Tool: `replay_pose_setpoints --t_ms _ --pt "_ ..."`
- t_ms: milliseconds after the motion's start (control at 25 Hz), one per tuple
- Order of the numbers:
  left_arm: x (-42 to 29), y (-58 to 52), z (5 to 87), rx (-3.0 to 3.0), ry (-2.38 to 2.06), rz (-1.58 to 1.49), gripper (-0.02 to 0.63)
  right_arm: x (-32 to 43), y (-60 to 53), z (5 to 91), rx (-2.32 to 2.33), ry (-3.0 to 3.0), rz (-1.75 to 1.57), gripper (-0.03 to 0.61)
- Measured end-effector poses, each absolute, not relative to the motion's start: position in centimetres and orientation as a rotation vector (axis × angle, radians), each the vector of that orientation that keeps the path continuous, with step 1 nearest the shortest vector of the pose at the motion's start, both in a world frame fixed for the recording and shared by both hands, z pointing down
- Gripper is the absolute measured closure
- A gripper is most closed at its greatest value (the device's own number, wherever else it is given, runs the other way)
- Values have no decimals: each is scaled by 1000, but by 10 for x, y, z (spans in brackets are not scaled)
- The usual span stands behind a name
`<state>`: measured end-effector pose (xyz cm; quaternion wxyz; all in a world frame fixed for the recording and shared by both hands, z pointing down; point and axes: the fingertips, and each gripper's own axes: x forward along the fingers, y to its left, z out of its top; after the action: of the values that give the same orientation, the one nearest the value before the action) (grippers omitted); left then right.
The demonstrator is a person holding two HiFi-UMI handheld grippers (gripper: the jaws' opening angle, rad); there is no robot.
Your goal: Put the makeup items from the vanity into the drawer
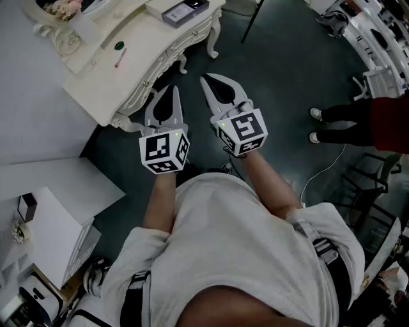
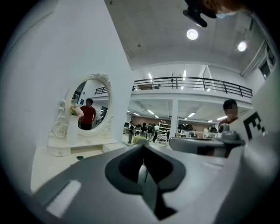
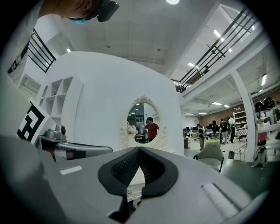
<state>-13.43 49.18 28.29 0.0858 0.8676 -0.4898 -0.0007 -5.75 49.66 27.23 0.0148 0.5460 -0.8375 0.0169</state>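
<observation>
Here both jaws are pressed fully together with nothing between them. The left gripper and right gripper are held level and side by side, tips aimed at the carved front of the white desk, and the left one is closer to its corner. The drawer in that front looks shut, so its inside is hidden. Three items lie on the desk top, well beyond the tips: one green pot, one red stick just beside it, and one grey box farther right near the edge. At the back stands one oval mirror with pink flowers at its left side. A white cabinet stands to the person's left, and a bystander is on the dark floor to the right.
</observation>
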Motion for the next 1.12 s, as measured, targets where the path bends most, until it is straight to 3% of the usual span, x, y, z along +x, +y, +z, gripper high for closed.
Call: replay_pose_setpoints --t_ms 640,1120 --pt "-209 424 304 2610 -1332 116 611 -144 433 304 1712 -2569 184 579" --pt "-199 356 332 2582 -1277 190 611 -134 362 320 1701 -2537 245 579"
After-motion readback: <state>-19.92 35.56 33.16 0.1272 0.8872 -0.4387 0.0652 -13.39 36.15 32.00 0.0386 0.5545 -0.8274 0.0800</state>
